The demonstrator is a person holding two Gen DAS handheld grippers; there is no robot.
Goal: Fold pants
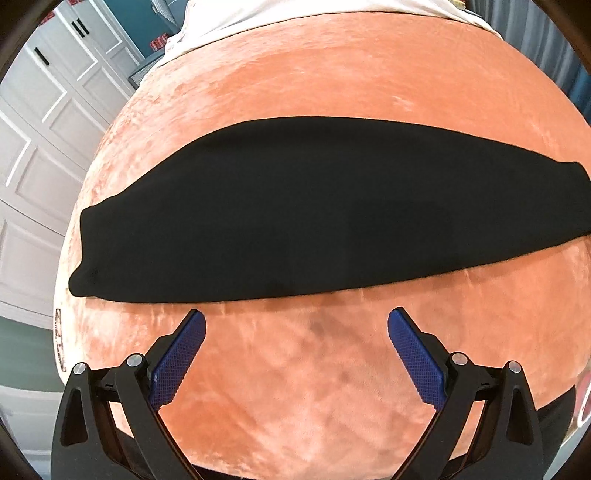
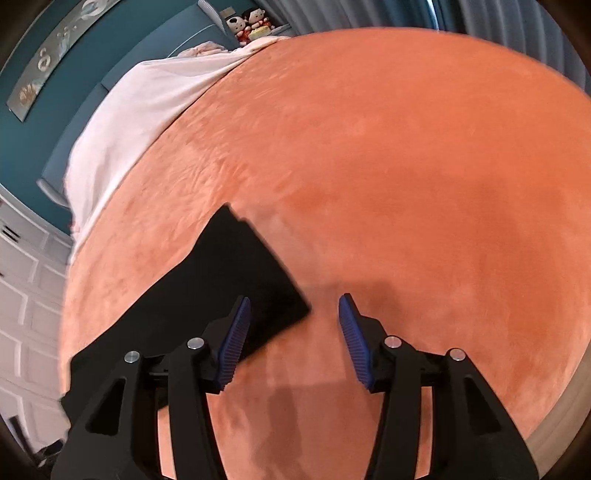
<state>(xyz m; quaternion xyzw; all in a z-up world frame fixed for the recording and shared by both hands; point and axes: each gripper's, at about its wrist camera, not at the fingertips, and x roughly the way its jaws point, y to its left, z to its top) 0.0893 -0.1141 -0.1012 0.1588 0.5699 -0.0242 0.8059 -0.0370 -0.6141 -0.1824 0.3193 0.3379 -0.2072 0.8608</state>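
Observation:
Black pants (image 1: 314, 210) lie folded lengthwise as one long band across the orange blanket (image 1: 332, 74) on the bed. My left gripper (image 1: 296, 317) hovers just in front of the band's near edge, open, with nothing between its blue pads (image 1: 177, 362). In the right wrist view one squared end of the pants (image 2: 229, 280) lies flat on the blanket (image 2: 406, 147). My right gripper (image 2: 294, 302) stands open over that end's corner. Its left pad (image 2: 234, 343) overlaps the cloth in the picture, but the pads do not press on it.
A white sheet (image 2: 140, 110) covers the bed's far part. White panelled wardrobe doors (image 1: 40, 147) stand beside the bed on the left. A teal headboard wall (image 2: 92, 48), two small dolls (image 2: 247, 24) and grey curtains (image 2: 480, 14) lie beyond the bed.

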